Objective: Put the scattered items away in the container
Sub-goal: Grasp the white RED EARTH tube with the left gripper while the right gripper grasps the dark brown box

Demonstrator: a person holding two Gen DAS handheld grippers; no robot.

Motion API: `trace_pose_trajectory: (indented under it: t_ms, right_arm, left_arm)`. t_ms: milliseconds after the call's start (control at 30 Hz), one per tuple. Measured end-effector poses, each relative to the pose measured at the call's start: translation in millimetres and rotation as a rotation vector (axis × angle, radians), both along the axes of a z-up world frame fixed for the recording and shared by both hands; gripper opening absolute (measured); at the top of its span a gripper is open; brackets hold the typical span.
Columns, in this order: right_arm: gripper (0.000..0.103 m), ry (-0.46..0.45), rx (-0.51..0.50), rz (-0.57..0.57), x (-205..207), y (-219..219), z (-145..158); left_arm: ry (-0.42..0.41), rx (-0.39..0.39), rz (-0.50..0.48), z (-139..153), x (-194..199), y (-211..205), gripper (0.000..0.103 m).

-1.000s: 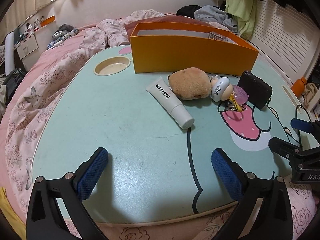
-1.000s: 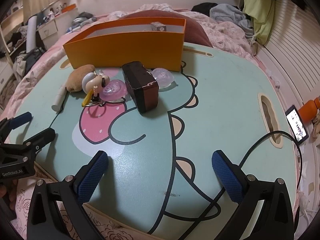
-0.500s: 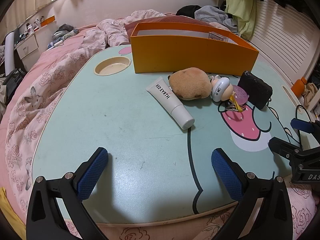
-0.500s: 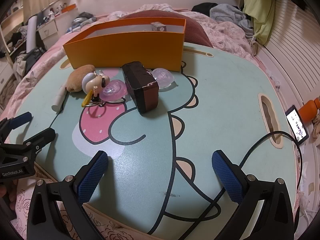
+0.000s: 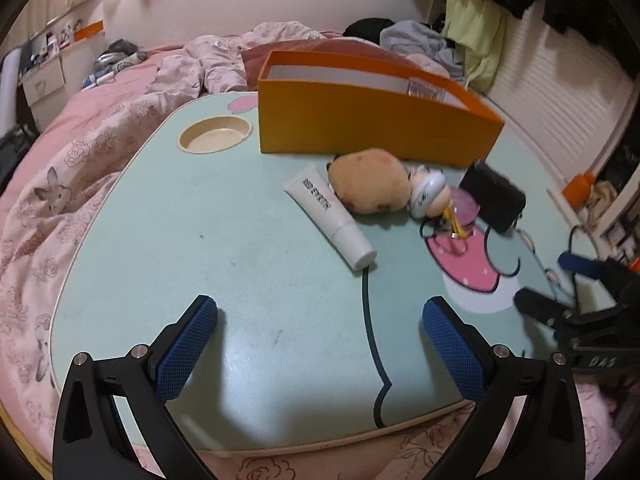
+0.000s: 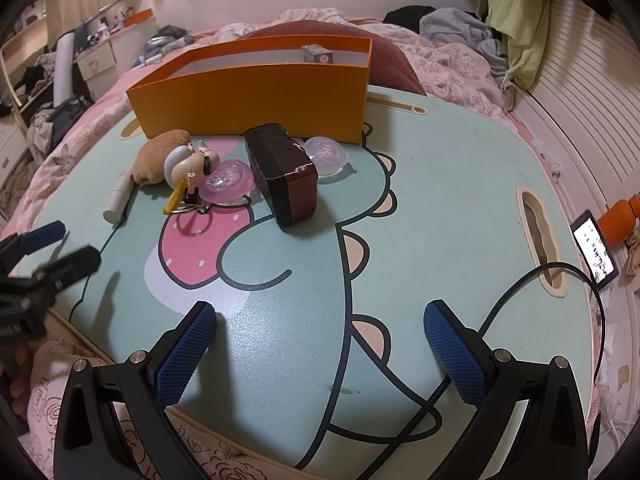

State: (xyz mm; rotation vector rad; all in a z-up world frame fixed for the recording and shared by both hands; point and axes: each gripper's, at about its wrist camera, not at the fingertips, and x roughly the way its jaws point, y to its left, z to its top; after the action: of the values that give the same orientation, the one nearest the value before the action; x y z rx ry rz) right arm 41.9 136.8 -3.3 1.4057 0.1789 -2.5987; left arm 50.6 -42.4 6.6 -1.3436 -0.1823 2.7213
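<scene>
Both views shift slightly since earlier — left gripper [image 5: 320, 336] and right gripper [image 6: 320, 336] hover wide, empty, low over the surface [image 5: 240, 248]; items lie before the orange container [image 5: 372, 128].

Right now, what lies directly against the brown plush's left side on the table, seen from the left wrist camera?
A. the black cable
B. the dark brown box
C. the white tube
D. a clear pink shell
C: the white tube lies slantwise alongside the brown plush, its cap toward the camera.
</scene>
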Motion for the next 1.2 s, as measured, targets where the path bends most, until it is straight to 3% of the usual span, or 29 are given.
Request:
trace_pose_trajectory:
  t_ms: [233, 333, 367, 467, 500, 567, 733, 833, 933, 1033, 1200]
  right_arm:
    - [0.103, 0.001, -0.001, 0.000, 0.9, 1.4, -0.3]
    - [0.103, 0.003, -0.003, 0.000, 1.2, 1.6, -0.3]
    - [0.103, 0.004, -0.004, 0.000, 1.0, 1.0, -0.1]
    - [0.103, 0.012, -0.041, 0.004, 0.4, 2.7, 3.1]
    - [0.101, 0.014, -0.084, 0.008, -0.9, 6.4, 5.7]
    - [0.086, 0.028, -0.148, 0.007, -4.7, 13.4, 12.8]
    - [0.070, 0.119, -0.141, 0.021, -28.2, 15.2, 34.2]
    - [0.055, 0.099, -0.153, 0.070, -46.5, 4.4, 34.8]
    - [0.049, 0.077, -0.158, 0.084, -58.4, -5.6, 29.2]
    - [0.029, 0.028, -0.170, 0.093, -68.1, -13.5, 18.7]
    - [0.027, 0.040, -0.227, 0.097, -55.6, -8.2, 23.0]
  left_arm:
    - [0.003, 0.074, 0.002, 10.7, -28.0, -0.5, 0.082]
    - [-0.026, 0.030, 0.008, 7.4, -45.6, 6.5, 0.065]
    - [-0.042, 0.019, 0.006, 4.4, -50.3, 8.6, 0.056]
    - [-0.027, -0.032, -0.002, 2.1, -53.8, 15.2, 0.042]
    - [-0.021, -0.045, -0.009, 1.7, -53.6, 16.4, 0.028]
    - [-0.010, -0.054, -0.022, 1.3, -51.2, 16.3, 0.020]
    - [0.035, -0.001, -0.041, 6.9, -35.8, 8.5, 0.020]
    - [0.057, 0.019, -0.045, 17.1, -28.0, 6.6, 0.020]
    - [0.069, 0.024, -0.049, 24.2, -22.8, 5.8, 0.020]
    - [0.075, 0.030, -0.049, 28.0, -20.6, 5.5, 0.020]
    - [0.086, 0.041, -0.049, 31.8, -16.3, 2.4, 0.020]
